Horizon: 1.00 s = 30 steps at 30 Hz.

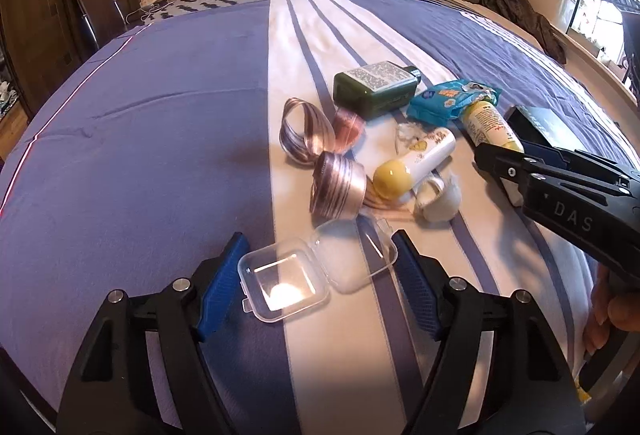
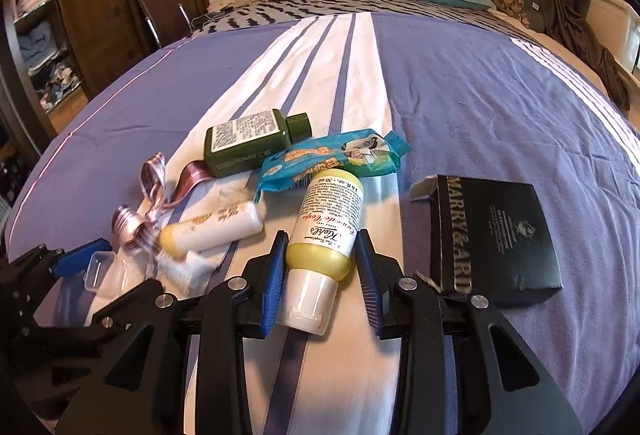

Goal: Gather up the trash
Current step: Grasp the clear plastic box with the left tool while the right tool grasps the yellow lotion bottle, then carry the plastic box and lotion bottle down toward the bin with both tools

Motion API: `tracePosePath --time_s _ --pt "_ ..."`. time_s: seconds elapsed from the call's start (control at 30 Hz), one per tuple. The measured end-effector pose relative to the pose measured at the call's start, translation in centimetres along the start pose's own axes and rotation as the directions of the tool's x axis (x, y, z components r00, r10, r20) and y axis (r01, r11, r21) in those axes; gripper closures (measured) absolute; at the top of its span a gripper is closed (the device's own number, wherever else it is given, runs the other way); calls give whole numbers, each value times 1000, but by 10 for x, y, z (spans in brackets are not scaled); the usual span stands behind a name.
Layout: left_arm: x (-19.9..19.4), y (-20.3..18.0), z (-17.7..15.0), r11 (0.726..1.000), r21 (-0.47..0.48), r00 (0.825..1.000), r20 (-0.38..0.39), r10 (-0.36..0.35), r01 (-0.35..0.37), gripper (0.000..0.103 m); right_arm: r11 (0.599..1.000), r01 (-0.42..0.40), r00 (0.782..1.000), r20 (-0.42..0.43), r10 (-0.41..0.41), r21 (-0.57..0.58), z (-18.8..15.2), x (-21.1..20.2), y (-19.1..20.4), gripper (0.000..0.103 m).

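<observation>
- My left claw [image 1: 320, 267] is straddling the clear plastic case [image 1: 316, 267] lying open on the bed [image 1: 140, 139], pads not yet pressing.
- My right claw [image 2: 322, 255] is clamping the yellow-capped lotion bottle [image 2: 324, 231].
- Beyond, ribbon [image 1: 316, 151], green bottle [image 2: 252, 143], blue wrapper [image 2: 332, 159] and black box [image 2: 496, 235] are lying close together.

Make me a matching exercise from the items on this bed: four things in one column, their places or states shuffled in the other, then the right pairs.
Things:
1. clear plastic case
2. yellow lotion bottle
3. black box
4. green bottle

Places or states:
A. on the purple sheet, one end flap open
B. lying open between the left gripper's jaws
C. farthest up the bed, on its side by the blue wrapper
D. between the right gripper's jaws

Pairs: 1-B, 2-D, 3-A, 4-C
</observation>
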<state>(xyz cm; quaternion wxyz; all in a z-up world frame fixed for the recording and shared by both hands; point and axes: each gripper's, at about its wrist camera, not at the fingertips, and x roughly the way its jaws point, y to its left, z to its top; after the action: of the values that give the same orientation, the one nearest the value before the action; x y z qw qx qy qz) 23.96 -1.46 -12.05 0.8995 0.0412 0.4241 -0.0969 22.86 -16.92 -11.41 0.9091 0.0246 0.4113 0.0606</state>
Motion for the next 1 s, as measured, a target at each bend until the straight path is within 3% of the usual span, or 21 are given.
tracePosePath --time_s 0.33,1.0 --pt "-31 -7 -31 1000 3 1000 16 9 -9 34 1000 -21 1000 20 21 -4 -34 -39 -2 68" --pt "-96 -42 -105 997 43 997 36 -70 68 34 1000 4 1000 17 -4 -27 -115 -106 -5 69"
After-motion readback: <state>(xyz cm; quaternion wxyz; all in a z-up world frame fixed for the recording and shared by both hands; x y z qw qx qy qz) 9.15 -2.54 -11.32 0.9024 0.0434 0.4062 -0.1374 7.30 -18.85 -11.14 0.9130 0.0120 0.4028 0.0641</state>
